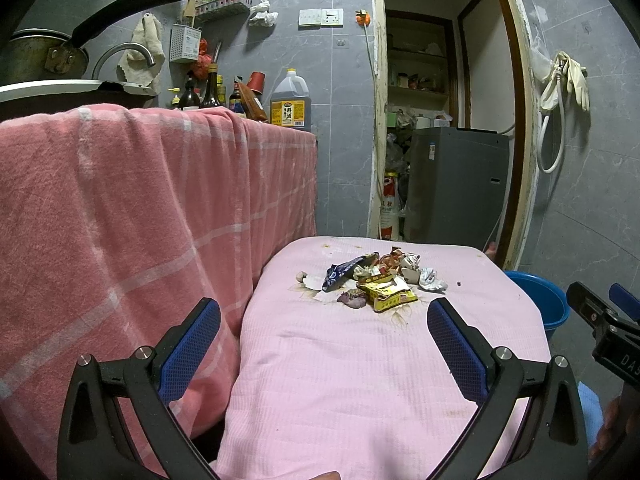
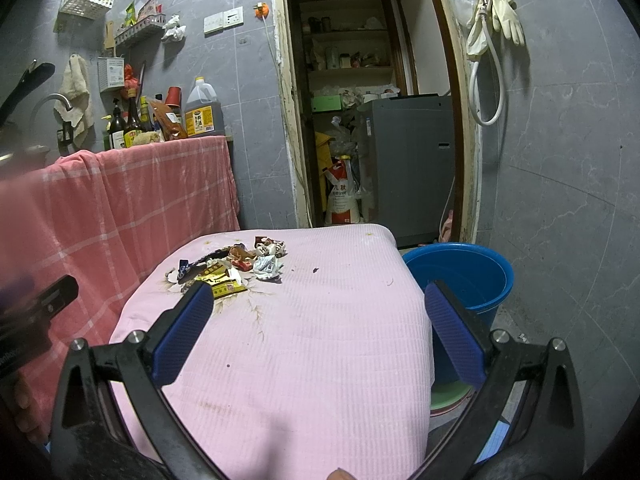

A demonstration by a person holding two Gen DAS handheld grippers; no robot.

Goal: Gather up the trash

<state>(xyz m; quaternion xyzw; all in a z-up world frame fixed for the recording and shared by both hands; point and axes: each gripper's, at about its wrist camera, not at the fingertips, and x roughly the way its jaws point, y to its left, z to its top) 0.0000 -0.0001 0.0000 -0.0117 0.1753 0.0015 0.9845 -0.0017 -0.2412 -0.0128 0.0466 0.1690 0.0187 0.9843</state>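
Note:
A pile of trash [image 1: 376, 282] lies on the far part of a pink-covered table [image 1: 340, 380]: a yellow wrapper [image 1: 390, 294], a dark blue wrapper [image 1: 340, 274], crumpled white paper [image 1: 432, 279] and reddish scraps. The pile also shows in the right wrist view [image 2: 236, 264]. My left gripper [image 1: 324, 324] is open and empty, hovering above the table short of the pile. My right gripper [image 2: 320, 312] is open and empty, to the right of the pile. A blue bucket [image 2: 464, 276] stands on the floor just right of the table.
A counter draped in a pink checked cloth [image 1: 132, 220] stands to the left, with bottles and an oil jug [image 1: 290, 100] on top. An open doorway [image 2: 372, 100] behind the table shows a grey appliance [image 2: 408, 160] and bags. A small dark crumb [image 2: 315, 270] lies on the table cover.

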